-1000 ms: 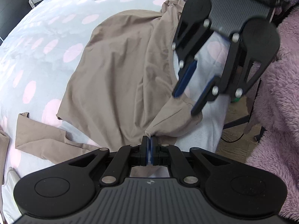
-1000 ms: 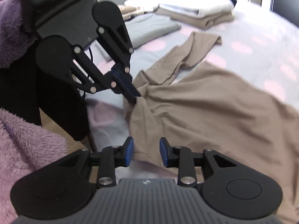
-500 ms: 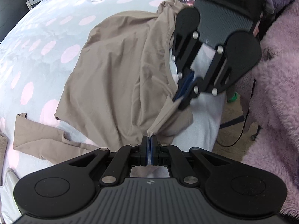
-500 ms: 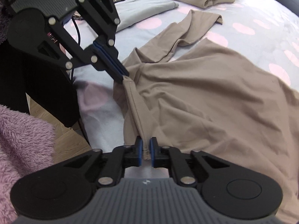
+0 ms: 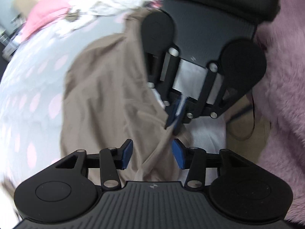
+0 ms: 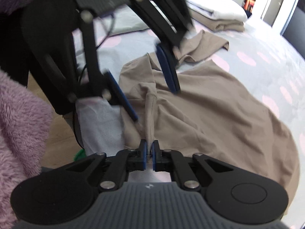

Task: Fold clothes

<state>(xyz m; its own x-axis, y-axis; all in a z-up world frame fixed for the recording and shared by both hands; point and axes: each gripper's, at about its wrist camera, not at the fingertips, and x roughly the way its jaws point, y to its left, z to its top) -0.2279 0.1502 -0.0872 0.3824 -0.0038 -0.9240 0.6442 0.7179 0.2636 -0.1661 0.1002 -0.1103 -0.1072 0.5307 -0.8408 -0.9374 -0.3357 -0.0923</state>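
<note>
A tan shirt (image 5: 106,99) (image 6: 219,114) lies spread on the dotted bed sheet (image 5: 28,85) (image 6: 266,43), near the bed's edge. My left gripper (image 5: 152,153) (image 6: 154,103) is opening; a raised fold of the shirt runs between its blue pads (image 5: 126,153), which stand off the cloth. My right gripper (image 6: 150,155) (image 5: 174,118) is closing and pinches that same fold of the shirt's edge between its pads. The two grippers face each other closely over this edge.
A folded stack of tan and white clothes (image 6: 219,17) sits at the far side of the bed. Pink and white garments (image 5: 57,5) lie heaped at the other end. A fluffy purple sleeve (image 5: 282,95) (image 6: 19,114) and wooden floor (image 6: 59,129) lie beyond the bed edge.
The left gripper's jaws have spread apart and let go of the shirt's edge. The right gripper has shut on the fold. Both grippers have moved closer together.
</note>
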